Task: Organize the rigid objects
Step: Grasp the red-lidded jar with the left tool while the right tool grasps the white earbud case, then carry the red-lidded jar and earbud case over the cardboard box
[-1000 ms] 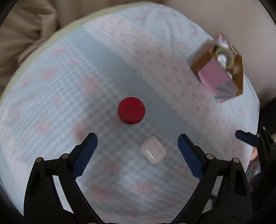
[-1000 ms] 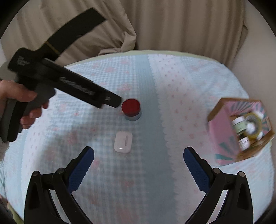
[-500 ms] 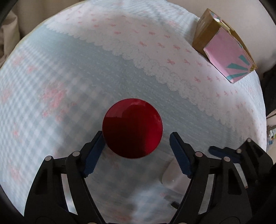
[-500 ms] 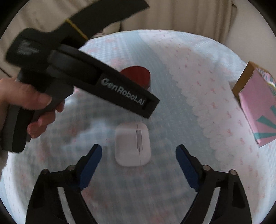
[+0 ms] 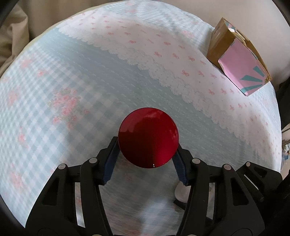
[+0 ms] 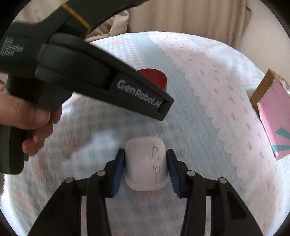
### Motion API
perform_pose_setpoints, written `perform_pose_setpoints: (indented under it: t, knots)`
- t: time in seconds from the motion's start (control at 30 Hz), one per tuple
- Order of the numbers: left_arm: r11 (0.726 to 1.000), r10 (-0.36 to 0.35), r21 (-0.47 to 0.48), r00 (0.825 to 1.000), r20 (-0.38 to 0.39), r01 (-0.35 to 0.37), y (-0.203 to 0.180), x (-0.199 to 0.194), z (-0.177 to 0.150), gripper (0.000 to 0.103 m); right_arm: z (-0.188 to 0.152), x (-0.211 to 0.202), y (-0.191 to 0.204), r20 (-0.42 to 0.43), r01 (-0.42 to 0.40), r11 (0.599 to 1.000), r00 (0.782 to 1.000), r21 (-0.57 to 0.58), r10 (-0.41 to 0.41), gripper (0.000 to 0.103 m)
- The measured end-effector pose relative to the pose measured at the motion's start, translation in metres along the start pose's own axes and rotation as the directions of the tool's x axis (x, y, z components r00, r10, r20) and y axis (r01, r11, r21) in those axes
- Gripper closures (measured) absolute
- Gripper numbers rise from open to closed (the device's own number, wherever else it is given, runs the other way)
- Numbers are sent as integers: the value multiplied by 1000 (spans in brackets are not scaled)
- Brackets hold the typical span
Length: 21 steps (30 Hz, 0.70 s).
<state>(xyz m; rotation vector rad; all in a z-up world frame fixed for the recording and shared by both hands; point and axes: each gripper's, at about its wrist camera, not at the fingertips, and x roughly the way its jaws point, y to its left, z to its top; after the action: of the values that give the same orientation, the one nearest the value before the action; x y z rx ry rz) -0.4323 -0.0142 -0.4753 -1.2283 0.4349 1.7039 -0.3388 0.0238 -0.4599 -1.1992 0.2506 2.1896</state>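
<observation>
A round jar with a red lid (image 5: 148, 137) stands on the cloth-covered table (image 5: 72, 72). My left gripper (image 5: 145, 154) is shut on it, its blue pads against both sides below the lid. A white earbud case (image 6: 145, 165) lies on the cloth, and my right gripper (image 6: 145, 164) is shut on it, pads touching both long sides. In the right wrist view the left gripper's black body (image 6: 90, 78) hides most of the red jar (image 6: 155, 77). A sliver of the white case (image 5: 181, 194) shows behind the left gripper's right finger.
A pink and brown open cardboard box (image 5: 239, 63) stands at the far right edge of the table, also in the right wrist view (image 6: 271, 112). Beige curtains (image 6: 181, 16) hang behind the table. A hand (image 6: 27, 116) holds the left gripper.
Both grippers came down and closed: the left around the red-lidded jar, the right around the white case. Both were open and higher a second ago.
</observation>
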Motion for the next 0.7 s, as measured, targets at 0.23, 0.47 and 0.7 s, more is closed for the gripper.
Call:
perform_pose_setpoints:
  t: [0.23,0.47,0.7]
  knots:
    - [999,18,-38,999,42,-16,0,-13,-3,51,-2,-7,-9,11,-24,1000,1000,-8,24,61]
    - [997,41,-68,994,103,-34,-13,-38,-3,51,-3,-27,-25,43,-40,999,998,-10,40,61]
    - [989,58,-142,985,161,-35,-34,-91,5,51,2,-67,-51,84,-43,999,996,6,42,61]
